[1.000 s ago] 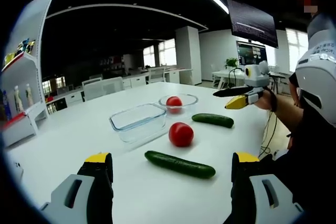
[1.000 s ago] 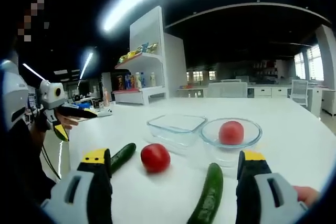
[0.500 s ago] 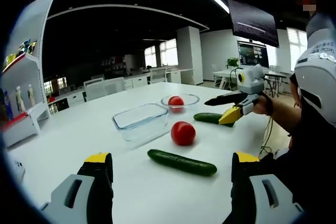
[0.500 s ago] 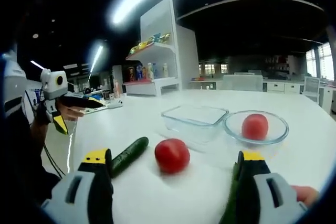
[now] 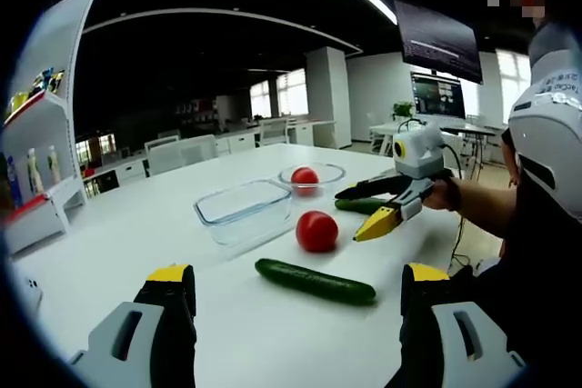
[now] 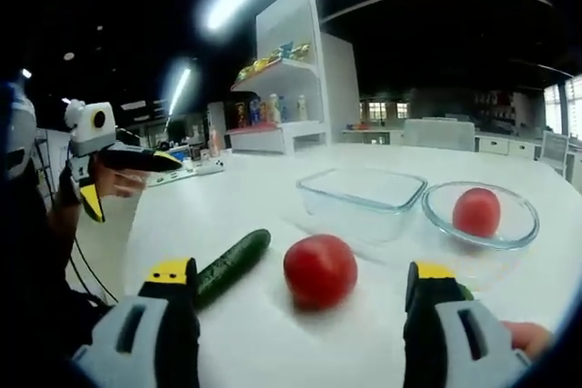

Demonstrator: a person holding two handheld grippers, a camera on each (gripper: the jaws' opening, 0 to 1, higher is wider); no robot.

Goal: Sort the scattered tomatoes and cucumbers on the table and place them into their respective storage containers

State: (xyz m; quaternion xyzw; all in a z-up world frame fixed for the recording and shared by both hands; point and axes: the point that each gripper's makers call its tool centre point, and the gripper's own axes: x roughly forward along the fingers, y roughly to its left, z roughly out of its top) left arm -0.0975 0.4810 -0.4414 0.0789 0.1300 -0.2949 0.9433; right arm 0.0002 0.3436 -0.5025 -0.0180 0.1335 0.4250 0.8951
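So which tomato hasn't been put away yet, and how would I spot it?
Start at the white table and find the rectangular glass container. The loose tomato sits on the bare tabletop beside it. The other tomato already lies inside the round glass bowl.

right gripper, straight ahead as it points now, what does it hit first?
Most likely the loose tomato, centred between the open right gripper's fingers on the table. Beyond it sits the rectangular glass container. Depth is uncertain in the fisheye.
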